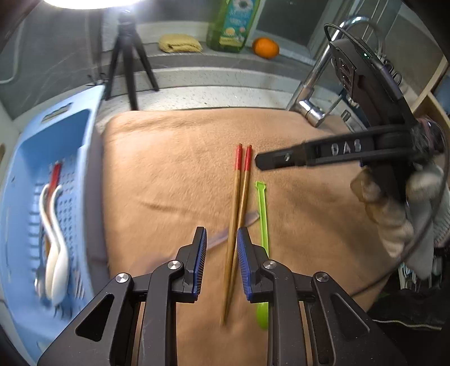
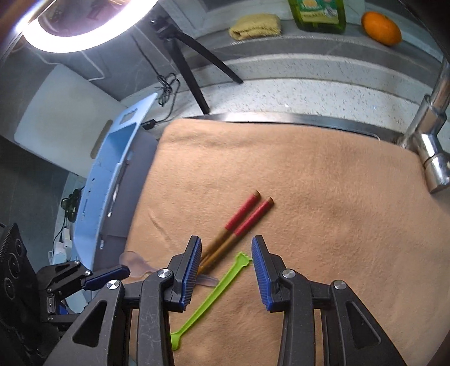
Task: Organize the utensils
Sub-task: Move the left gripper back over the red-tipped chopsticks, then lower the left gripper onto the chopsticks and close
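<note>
A pair of wooden chopsticks with red ends (image 1: 239, 202) (image 2: 239, 225) lies on the tan cloth (image 1: 168, 174) (image 2: 323, 211). A green plastic spoon (image 1: 262, 225) (image 2: 213, 295) lies beside them, and a translucent spoon (image 1: 250, 218) (image 2: 137, 266) lies partly under them. My left gripper (image 1: 221, 253) is open, its jaws either side of the chopsticks just above the cloth. My right gripper (image 2: 226, 270) is open over the green spoon's handle end; in the left wrist view (image 1: 260, 160) it hovers by the red ends. A blue basket (image 1: 25, 157) (image 2: 109, 174) at the left holds two white spoons (image 1: 54, 247) and more utensils.
A chrome faucet (image 1: 312, 93) (image 2: 430, 135) stands at the cloth's far right. A black tripod (image 1: 126, 59) (image 2: 191, 64), a yellow sponge (image 1: 180, 42), a green bottle (image 1: 230, 25) and an orange (image 1: 265, 48) sit along the back ledge. A ring light (image 2: 84, 31) glares above.
</note>
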Demonstrator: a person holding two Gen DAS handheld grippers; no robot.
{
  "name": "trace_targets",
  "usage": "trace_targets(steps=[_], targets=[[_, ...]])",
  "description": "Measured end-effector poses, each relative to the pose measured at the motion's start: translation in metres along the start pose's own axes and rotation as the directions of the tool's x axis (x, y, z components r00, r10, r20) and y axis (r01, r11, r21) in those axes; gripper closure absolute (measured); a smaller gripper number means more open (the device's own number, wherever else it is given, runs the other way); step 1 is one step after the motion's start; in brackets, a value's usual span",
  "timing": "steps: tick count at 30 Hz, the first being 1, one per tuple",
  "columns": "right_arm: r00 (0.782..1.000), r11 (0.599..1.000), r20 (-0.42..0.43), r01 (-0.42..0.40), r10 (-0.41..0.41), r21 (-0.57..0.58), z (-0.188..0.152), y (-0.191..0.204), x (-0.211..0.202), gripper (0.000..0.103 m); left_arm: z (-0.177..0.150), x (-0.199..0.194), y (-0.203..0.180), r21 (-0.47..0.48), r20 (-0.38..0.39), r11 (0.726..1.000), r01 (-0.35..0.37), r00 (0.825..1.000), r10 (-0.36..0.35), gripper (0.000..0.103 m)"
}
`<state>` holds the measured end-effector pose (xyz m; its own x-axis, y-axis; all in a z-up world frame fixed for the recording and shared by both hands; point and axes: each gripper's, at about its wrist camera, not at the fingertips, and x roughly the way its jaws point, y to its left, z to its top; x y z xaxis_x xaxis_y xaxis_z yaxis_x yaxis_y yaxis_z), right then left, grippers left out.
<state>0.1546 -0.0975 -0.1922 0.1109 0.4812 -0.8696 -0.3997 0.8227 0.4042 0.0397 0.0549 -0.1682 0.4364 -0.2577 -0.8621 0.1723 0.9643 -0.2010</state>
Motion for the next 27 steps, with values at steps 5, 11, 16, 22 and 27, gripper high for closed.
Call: trace_targets(steps=[5, 11, 16, 22, 27], targets=[[0.999, 0.998, -0.025, -0.026, 0.028, 0.058, 0.001, -0.01, 0.014, 0.077, 0.019, 0.033, -0.007, 0.021, -0.063, 0.999, 0.028, 0.998, -0.027, 0.082], [0.998, 0.993, -0.03, -0.056, 0.059, 0.104, 0.003, -0.016, 0.022, 0.084, 0.029, 0.052, -0.011, 0.056, -0.101, 0.998, 0.005, 0.995, 0.0, 0.082], [0.997, 0.99, -0.037, -0.067, 0.072, 0.121, 0.006, -0.019, 0.027, 0.085, 0.032, 0.057, -0.011, 0.063, -0.112, 0.998, -0.005, 0.994, 0.012, 0.082], [0.996, 0.989, -0.043, -0.076, 0.082, 0.128, 0.008, -0.017, 0.029, 0.085, 0.035, 0.062, -0.012, 0.091, -0.124, 0.996, -0.011, 0.992, 0.023, 0.082], [0.995, 0.989, -0.056, -0.076, 0.083, 0.125, 0.008, -0.014, 0.031, 0.085, 0.031, 0.068, -0.008, 0.121, -0.147, 0.991, -0.06, 0.986, 0.078, 0.083]])
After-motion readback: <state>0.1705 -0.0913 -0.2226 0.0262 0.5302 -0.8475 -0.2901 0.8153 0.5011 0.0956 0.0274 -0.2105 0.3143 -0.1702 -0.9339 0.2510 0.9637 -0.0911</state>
